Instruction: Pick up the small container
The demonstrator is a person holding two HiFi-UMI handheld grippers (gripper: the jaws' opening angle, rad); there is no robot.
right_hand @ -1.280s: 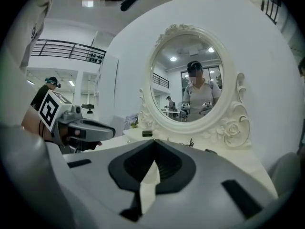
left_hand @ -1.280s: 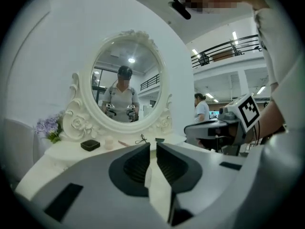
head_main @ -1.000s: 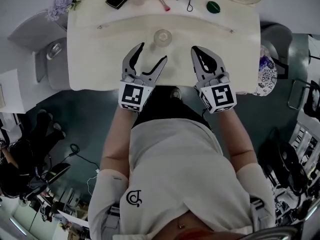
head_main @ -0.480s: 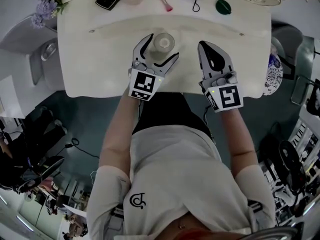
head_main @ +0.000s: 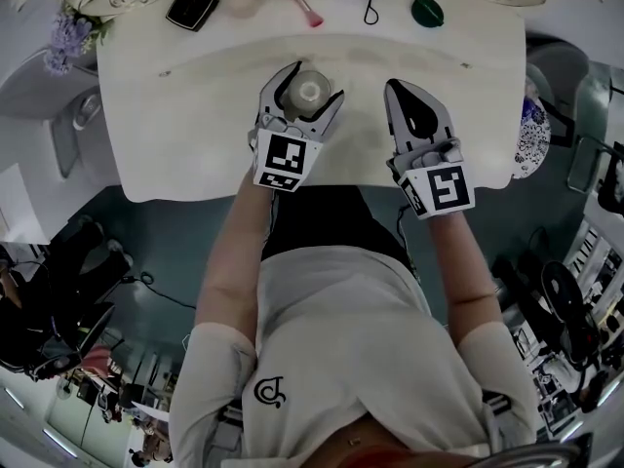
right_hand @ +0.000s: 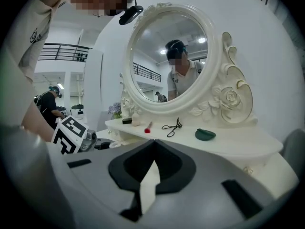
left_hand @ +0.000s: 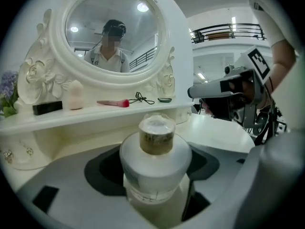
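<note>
Small container (head_main: pixel 310 92) is bracketed, not yet clamped, by the closing jaws of the left gripper (head_main: pixel 314 81), upright on the white dressing table (head_main: pixel 175 115). A mirror (left_hand: pixel 138 37) is mounted behind. The right gripper (head_main: pixel 395 88) is held clenched, empty, nearby.

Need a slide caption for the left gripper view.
Jaws of the left gripper closing around the small container on the white vanity, not yet gripping; mirror behind.
</note>
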